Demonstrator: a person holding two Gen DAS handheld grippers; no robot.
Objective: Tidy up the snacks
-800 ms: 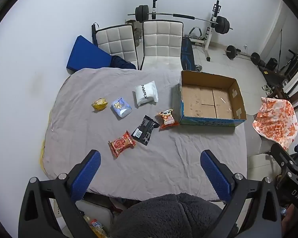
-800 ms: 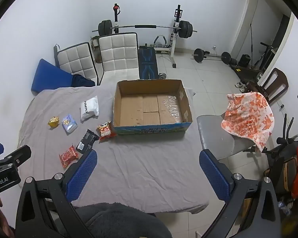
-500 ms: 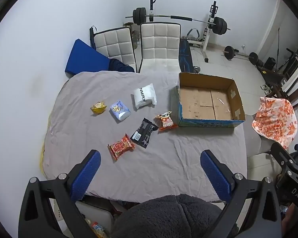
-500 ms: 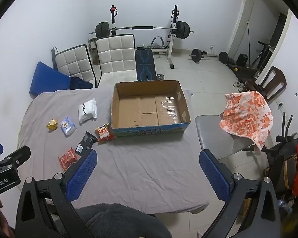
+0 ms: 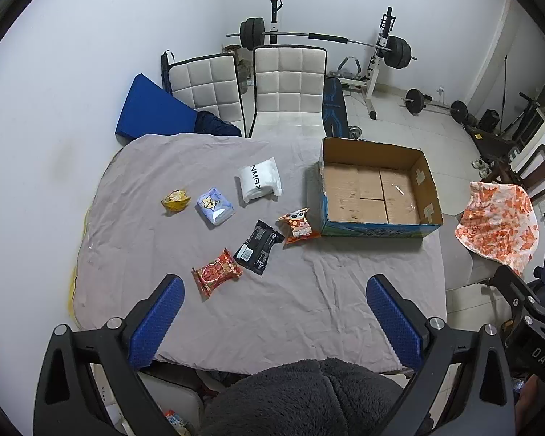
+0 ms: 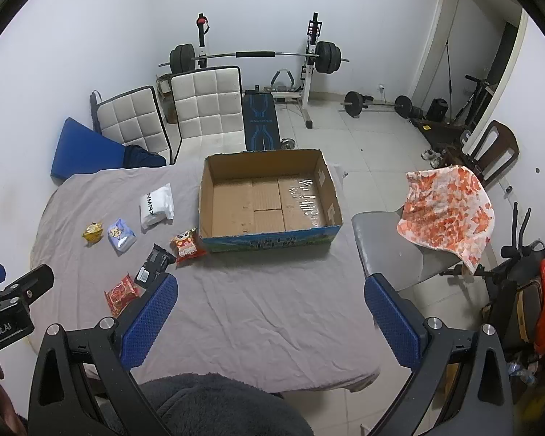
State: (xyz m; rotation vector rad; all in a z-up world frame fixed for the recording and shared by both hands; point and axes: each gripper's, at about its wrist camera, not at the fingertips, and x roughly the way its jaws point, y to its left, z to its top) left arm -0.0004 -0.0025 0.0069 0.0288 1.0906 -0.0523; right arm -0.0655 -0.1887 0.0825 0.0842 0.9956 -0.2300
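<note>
Several snack packs lie on the grey-covered table (image 5: 309, 301): a red pack (image 5: 216, 271), a black pack (image 5: 258, 241), an orange pack (image 5: 298, 225), a white pack (image 5: 259, 180), a pale blue pack (image 5: 215, 206) and a yellow one (image 5: 175, 200). An open cardboard box (image 5: 378, 160) with nothing inside stands at the right. My left gripper (image 5: 274, 321) is open, high above the table's near edge. My right gripper (image 6: 272, 321) is open too, above the near side, with the box (image 6: 269, 232) ahead and the orange pack (image 6: 187, 247) beside it.
Two white padded chairs (image 5: 287, 83) and a blue mat (image 5: 152, 112) stand behind the table, with a barbell rack (image 5: 323, 36) further back. A grey chair with an orange patterned cloth (image 6: 447, 210) is at the table's right. A dark fleece sleeve (image 5: 309, 399) fills the bottom.
Both grippers have risen and drawn back slightly, so the table looks a little smaller and farther. Nothing on the table has moved.
</note>
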